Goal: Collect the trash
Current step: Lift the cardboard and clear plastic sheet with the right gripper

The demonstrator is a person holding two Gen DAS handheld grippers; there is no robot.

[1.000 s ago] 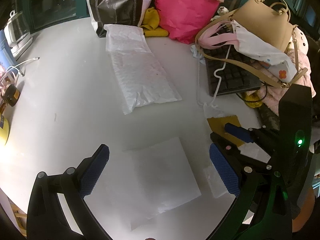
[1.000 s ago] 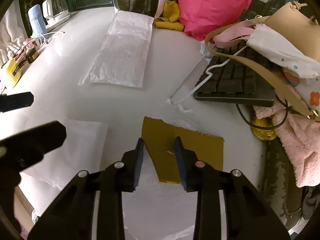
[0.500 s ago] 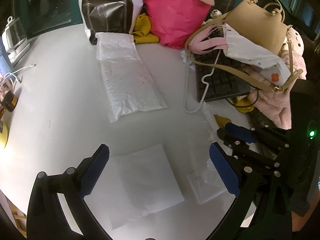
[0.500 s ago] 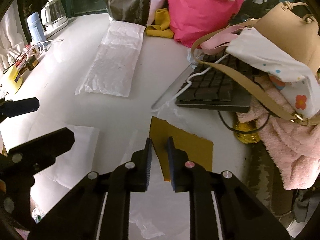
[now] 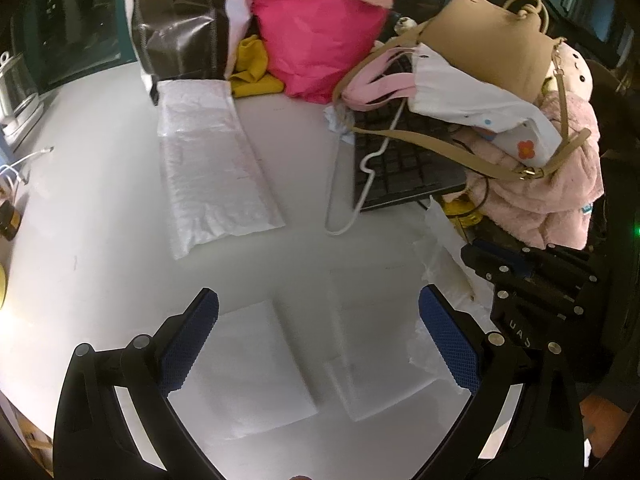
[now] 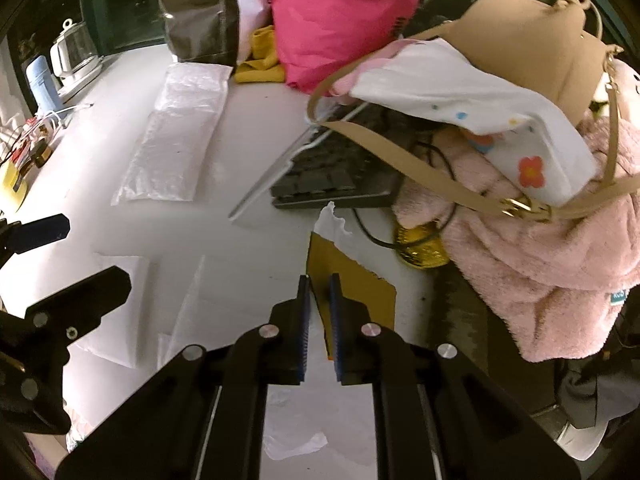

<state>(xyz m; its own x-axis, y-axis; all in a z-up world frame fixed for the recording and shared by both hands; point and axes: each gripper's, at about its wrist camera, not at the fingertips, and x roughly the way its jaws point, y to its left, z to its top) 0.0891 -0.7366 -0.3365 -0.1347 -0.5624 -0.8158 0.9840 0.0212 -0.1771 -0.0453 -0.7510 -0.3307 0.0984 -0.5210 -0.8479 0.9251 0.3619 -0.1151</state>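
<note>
White counter (image 5: 100,208) crowded with bags; my right claw (image 6: 318,292) has just been closing, now clamped on a torn mustard-brown cardboard scrap (image 6: 352,284) to bin it. Left claw (image 5: 318,328) gapes empty.

2 grippers: left gripper (image 5: 318,336), right gripper (image 6: 319,288). 1 keyboard (image 5: 404,160), 1 tan handbag (image 5: 492,36), 1 pink bag (image 5: 316,40), 1 brown card scrap (image 6: 360,292).
</note>
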